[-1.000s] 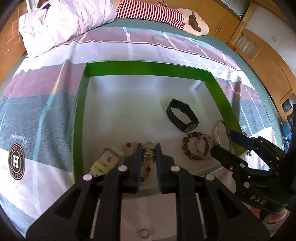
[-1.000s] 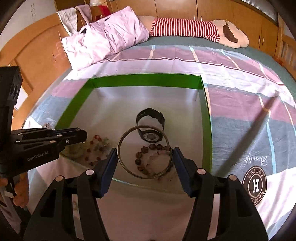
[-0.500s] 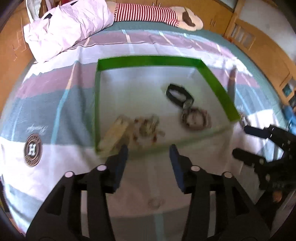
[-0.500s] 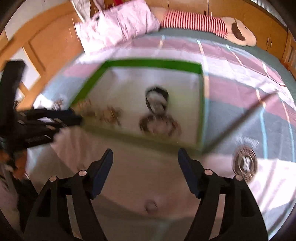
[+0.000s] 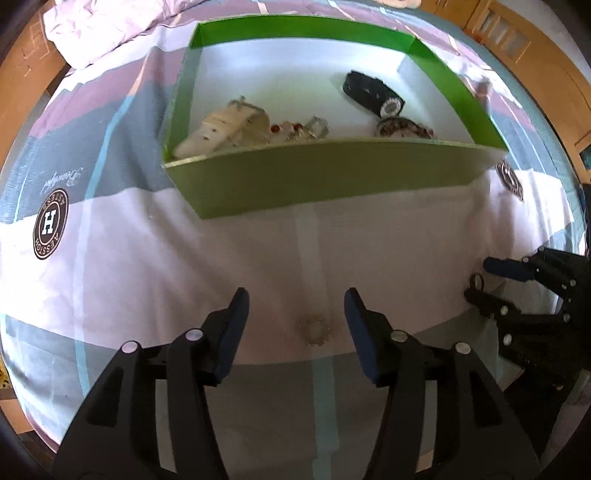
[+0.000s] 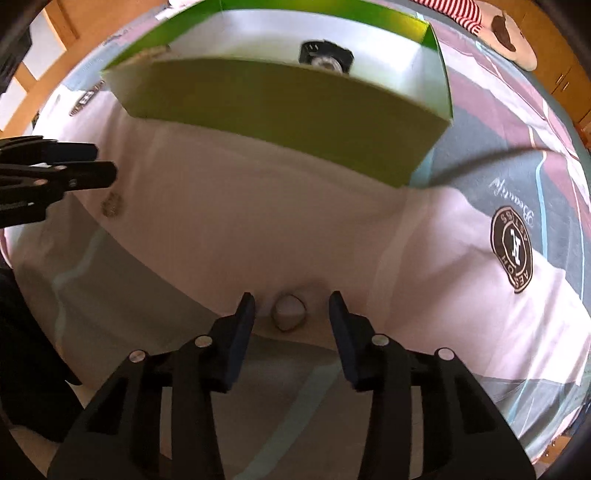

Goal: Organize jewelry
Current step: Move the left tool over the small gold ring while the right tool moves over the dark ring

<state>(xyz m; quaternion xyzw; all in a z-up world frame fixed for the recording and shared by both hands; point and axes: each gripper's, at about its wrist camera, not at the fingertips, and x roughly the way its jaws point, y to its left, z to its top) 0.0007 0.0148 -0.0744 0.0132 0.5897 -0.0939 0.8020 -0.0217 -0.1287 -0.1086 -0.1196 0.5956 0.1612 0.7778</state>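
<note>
A green box (image 5: 332, 173) with a white inside stands on the bed and holds a black watch (image 5: 373, 94), a cream watch (image 5: 225, 127), a beaded bracelet (image 5: 404, 127) and small beads. My left gripper (image 5: 293, 308) is open, low over a small sparkly ring (image 5: 314, 329) on the white sheet in front of the box. My right gripper (image 6: 291, 308) is open around a small silver ring (image 6: 289, 313) on the sheet. The box (image 6: 280, 107) is also in the right wrist view. The right gripper shows in the left wrist view (image 5: 480, 277).
The bed has a striped sheet with round H logos (image 5: 50, 223). A pink pillow (image 5: 110, 26) lies at the far left. Wooden cupboards (image 5: 535, 55) line the far side. The left gripper appears at the left edge of the right wrist view (image 6: 103, 162).
Both grippers let go of their jewellery in the box, opened, pulled back and dropped low over the sheet in front of the box, each over a small ring.
</note>
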